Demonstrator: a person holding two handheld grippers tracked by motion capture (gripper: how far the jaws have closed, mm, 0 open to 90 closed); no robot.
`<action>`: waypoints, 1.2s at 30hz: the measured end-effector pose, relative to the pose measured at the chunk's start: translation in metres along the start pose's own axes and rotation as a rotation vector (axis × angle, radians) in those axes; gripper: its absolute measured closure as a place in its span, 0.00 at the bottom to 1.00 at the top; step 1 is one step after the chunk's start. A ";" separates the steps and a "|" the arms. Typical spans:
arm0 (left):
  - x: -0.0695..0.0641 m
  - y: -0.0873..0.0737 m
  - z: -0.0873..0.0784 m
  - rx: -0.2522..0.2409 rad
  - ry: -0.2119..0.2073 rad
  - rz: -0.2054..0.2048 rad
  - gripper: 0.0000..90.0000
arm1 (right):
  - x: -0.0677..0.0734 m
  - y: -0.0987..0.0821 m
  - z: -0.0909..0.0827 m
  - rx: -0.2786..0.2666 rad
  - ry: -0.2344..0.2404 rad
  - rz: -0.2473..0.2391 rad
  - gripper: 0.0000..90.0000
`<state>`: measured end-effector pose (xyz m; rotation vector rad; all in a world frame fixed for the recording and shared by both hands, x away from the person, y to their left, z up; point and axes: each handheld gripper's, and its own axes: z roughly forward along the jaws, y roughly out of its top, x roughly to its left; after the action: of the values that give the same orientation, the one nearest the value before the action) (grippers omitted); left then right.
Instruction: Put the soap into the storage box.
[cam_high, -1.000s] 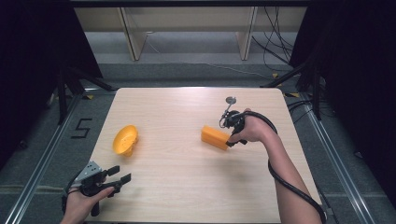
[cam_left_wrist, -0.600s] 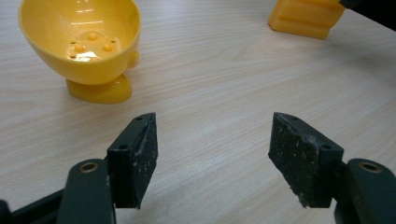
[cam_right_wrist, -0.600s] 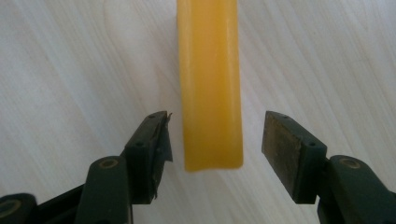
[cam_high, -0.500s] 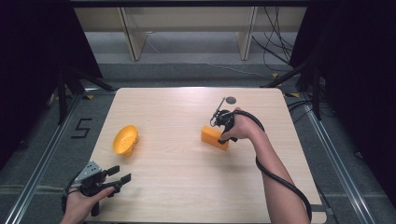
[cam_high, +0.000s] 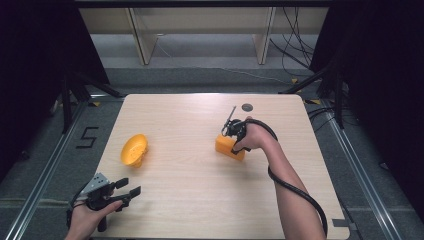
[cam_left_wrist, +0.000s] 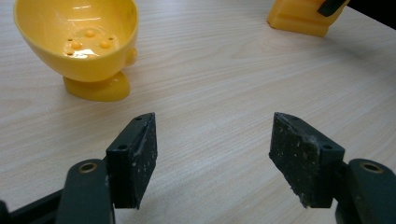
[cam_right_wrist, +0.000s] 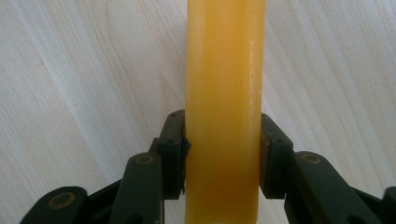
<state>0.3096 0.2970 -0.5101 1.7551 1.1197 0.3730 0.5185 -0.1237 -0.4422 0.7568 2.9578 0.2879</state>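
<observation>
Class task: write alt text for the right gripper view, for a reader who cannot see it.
The right gripper has just closed its two black fingers on a smooth orange block, one pad pressed to each long side. The block runs up the middle of the picture, with the pale wooden table behind it.
</observation>
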 end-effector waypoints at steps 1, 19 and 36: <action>0.000 0.000 0.000 0.000 -0.002 -0.001 0.35 | -0.001 0.000 0.000 -0.002 0.002 -0.005 0.68; -0.002 0.000 0.002 -0.015 -0.032 0.026 0.34 | 0.020 -0.013 -0.015 0.009 0.039 -0.158 0.69; -0.069 0.032 0.048 0.072 -0.376 0.331 0.20 | 0.125 -0.040 -0.041 -0.052 0.181 -0.439 0.69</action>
<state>0.3219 0.2098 -0.4900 1.9782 0.5831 0.1885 0.3855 -0.1041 -0.4127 0.0666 3.1605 0.4136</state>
